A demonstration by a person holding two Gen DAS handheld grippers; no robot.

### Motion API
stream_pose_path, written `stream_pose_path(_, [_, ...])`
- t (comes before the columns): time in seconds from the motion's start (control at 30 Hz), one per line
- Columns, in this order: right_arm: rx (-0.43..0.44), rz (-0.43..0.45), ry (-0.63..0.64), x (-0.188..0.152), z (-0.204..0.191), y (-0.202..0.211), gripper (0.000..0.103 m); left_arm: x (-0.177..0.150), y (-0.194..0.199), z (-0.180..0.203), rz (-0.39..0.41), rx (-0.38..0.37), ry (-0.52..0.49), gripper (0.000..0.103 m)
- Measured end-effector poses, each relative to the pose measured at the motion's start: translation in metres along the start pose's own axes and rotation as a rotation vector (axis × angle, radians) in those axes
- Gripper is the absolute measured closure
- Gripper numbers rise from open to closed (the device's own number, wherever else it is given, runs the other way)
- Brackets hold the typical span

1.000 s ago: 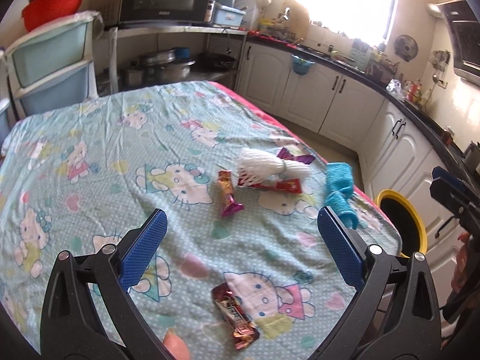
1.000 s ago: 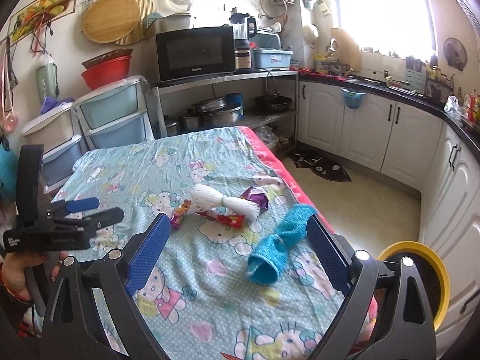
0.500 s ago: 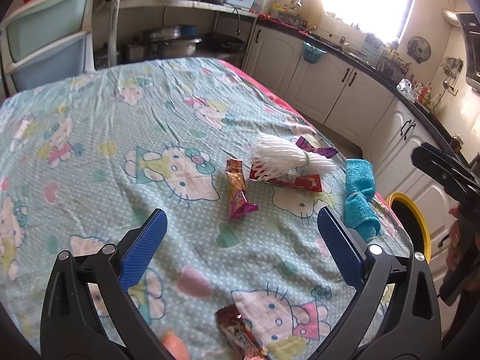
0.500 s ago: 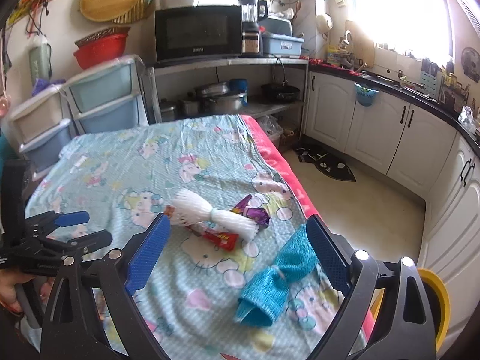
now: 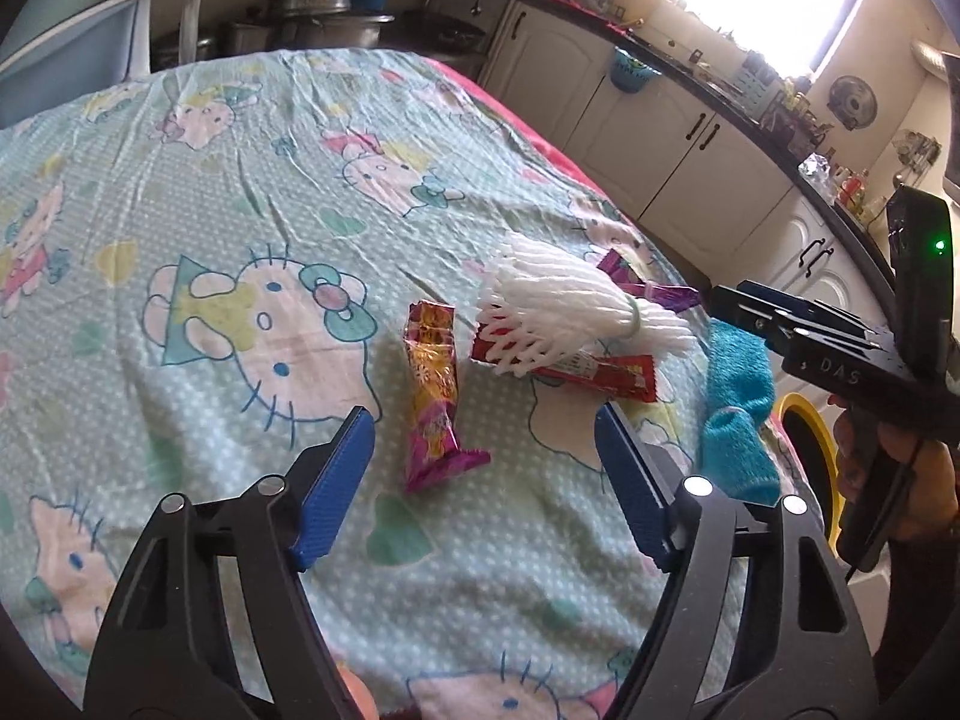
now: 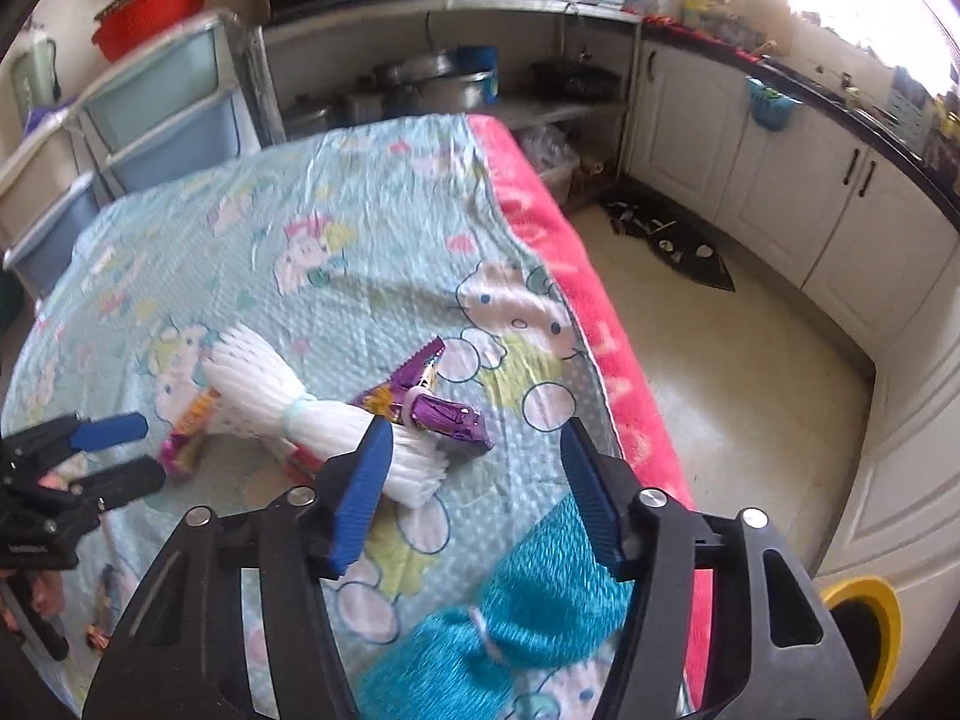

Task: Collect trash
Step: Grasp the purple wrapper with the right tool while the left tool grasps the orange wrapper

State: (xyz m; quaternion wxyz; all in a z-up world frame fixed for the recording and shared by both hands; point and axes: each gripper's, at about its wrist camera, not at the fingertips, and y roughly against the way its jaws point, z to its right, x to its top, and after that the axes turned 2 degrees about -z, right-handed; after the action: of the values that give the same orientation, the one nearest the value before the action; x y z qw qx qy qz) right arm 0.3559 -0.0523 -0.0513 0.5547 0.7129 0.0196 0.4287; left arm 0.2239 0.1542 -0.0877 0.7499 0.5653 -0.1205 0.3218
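Observation:
Trash lies on a cartoon-print tablecloth point(image 5: 240, 192): an orange-pink snack wrapper point(image 5: 433, 396), a white foam net sleeve point(image 5: 558, 312) over a red wrapper point(image 5: 606, 373), a purple wrapper point(image 6: 432, 405) and a teal net sleeve point(image 5: 735, 414). My left gripper point(image 5: 485, 450) is open, low over the orange-pink wrapper. My right gripper point(image 6: 474, 468) is open, hovering over the purple wrapper and the teal sleeve point(image 6: 510, 642); it also shows in the left wrist view point(image 5: 738, 306). The foam sleeve shows in the right wrist view point(image 6: 270, 396).
A yellow-rimmed bin point(image 6: 864, 624) stands on the floor past the table's right edge, by white cabinets point(image 6: 780, 180). Plastic drawers point(image 6: 162, 102) and a shelf with pots point(image 6: 432, 78) stand beyond the table's far end. Another wrapper point(image 6: 99, 639) lies near the left gripper.
Both grippers have moved forward and down toward the trash pile. The left now frames the orange-pink wrapper; the right is closer over the purple wrapper and teal sleeve. Both jaws have narrowed a little.

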Motion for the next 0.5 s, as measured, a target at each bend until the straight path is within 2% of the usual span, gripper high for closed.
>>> stream_pose_path(0.3, [0.075, -0.065, 0.066, 0.007, 0.001, -0.029, 0.060, 0.007, -0.018, -0.004, -0.035, -0.011, 0.022, 0.051])
stream_pose_path(0.4, [0.109, -0.087, 0.073, 0.007, 0.000, -0.035, 0.068, 0.006, -0.024, -0.006, -0.046, -0.014, 0.033, 0.054])
stream_pose_path(0.5, [0.134, -0.098, 0.089, 0.007, -0.004, -0.037, 0.081, 0.006, -0.029, -0.009, -0.050, -0.016, 0.042, 0.060])
